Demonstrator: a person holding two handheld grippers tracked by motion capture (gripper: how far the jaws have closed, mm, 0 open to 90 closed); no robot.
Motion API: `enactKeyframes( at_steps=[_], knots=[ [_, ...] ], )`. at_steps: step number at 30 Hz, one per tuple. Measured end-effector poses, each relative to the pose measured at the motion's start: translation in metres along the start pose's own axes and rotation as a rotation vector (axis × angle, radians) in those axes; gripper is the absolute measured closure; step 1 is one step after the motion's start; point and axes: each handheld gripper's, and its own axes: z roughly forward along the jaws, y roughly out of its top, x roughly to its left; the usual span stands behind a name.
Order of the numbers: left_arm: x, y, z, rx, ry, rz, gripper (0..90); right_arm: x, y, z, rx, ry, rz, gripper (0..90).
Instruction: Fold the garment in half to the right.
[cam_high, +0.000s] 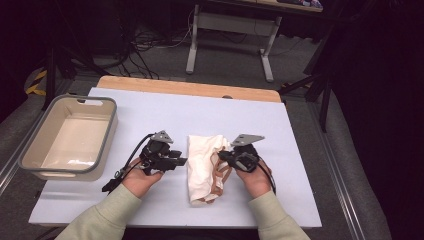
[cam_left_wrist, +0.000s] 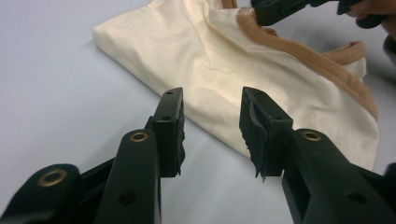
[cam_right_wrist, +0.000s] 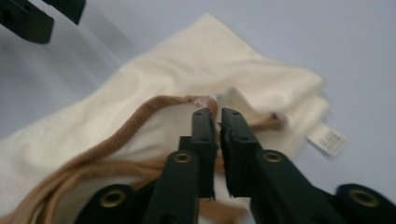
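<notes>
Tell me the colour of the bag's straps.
Tan-brown straps on a cream bag; clearest in the left gripper view.

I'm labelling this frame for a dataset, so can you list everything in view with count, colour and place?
Cloth bag: one, cream with tan straps, crumpled at the middle of the table between the two tools.
Label: one, white, sewn at the bag's edge.
Bin: one, beige with a grey rim, at the table's left edge.
Table: one, pale blue-grey top with a wooden strip along the far edge.
Desk frame: one, light grey legs, on the floor beyond the table.
Cables: several, black, on the floor behind.
Left tool: one, black, jaws apart just short of the bag.
Right tool: one, black, jaws nearly together at a tan strap on the bag's rim.
Sleeves: two, pale green, at the bottom edge.
</notes>
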Motion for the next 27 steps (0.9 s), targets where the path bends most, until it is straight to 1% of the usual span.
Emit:
enactKeyframes(
  at_steps=[1,2,3,4,5,6,7,8,9,11,12,13,15,16,19,22,24,25,26,27],
  knots=[
    [0.0,0.001,0.001,-0.004,-0.005,-0.001,60.7,-0.004,-0.004,-0.005,0.005,-0.013,0.017,78.3],
    [0.0,0.002,0.002,-0.004,-0.007,-0.001,60.7,-0.01,-0.008,-0.013,-0.004,-0.032,0.042,75.4],
    [0.001,0.003,0.003,-0.002,-0.01,0.001,60.6,-0.016,-0.012,-0.021,-0.019,-0.042,0.073,72.5],
    [0.0,0.004,0.004,-0.001,-0.012,0.001,60.6,-0.021,-0.015,-0.028,-0.048,-0.051,0.104,70.5],
    [0.0,0.004,0.006,0.001,-0.016,0.002,60.6,-0.023,-0.015,-0.033,-0.072,-0.058,0.12,70.3],
    [0.0,0.005,0.007,0.002,-0.018,0.004,60.6,-0.023,-0.015,-0.034,-0.084,-0.055,0.125,70.2],
    [-0.002,0.005,0.008,0.005,-0.02,0.007,60.6,-0.021,-0.013,-0.035,-0.098,-0.045,0.122,69.8],
    [-0.002,0.005,0.009,0.01,-0.02,0.014,61.1,-0.017,-0.01,-0.033,-0.112,-0.033,0.109,69.7],
    [-0.003,0.005,0.01,0.012,-0.022,0.02,61.6,-0.011,-0.007,-0.029,-0.119,-0.022,0.089,70.2],
    [-0.005,0.005,0.01,0.023,-0.024,0.018,62.8,0.0,0.002,-0.019,-0.12,0.004,0.041,69.0],
    [-0.005,0.004,0.01,0.026,-0.025,0.017,63.3,0.006,0.009,-0.012,-0.124,0.021,0.009,65.4],
    [-0.006,0.004,0.01,0.028,-0.027,0.015,63.5,0.01,0.012,-0.008,-0.129,0.033,-0.013,62.5],
    [-0.008,0.002,0.009,0.034,-0.032,0.017,64.1,0.018,0.022,0.003,-0.13,0.031,-0.065,62.5],
    [-0.009,0.001,0.01,0.04,-0.035,0.019,64.8,0.02,0.026,0.007,-0.131,0.035,-0.075,62.5],
    [-0.015,-0.002,0.011,0.056,-0.049,0.026,67.5,0.02,0.032,0.02,-0.121,0.039,-0.078,66.5],
    [-0.022,-0.005,0.014,0.081,-0.074,0.043,72.1,0.015,0.031,0.028,-0.088,0.038,-0.06,72.3],
    [-0.027,-0.007,0.016,0.092,-0.089,0.052,72.8,0.012,0.029,0.028,-0.059,0.032,-0.047,75.9],
    [-0.029,-0.008,0.016,0.099,-0.096,0.063,72.9,0.009,0.027,0.027,-0.043,0.027,-0.031,76.6],
    [-0.032,-0.009,0.017,0.102,-0.102,0.064,72.9,0.006,0.025,0.025,-0.039,0.027,-0.013,77.9],
    [-0.034,-0.009,0.017,0.103,-0.105,0.073,72.9,0.003,0.023,0.021,-0.039,0.024,0.0,79.4]
  ],
)
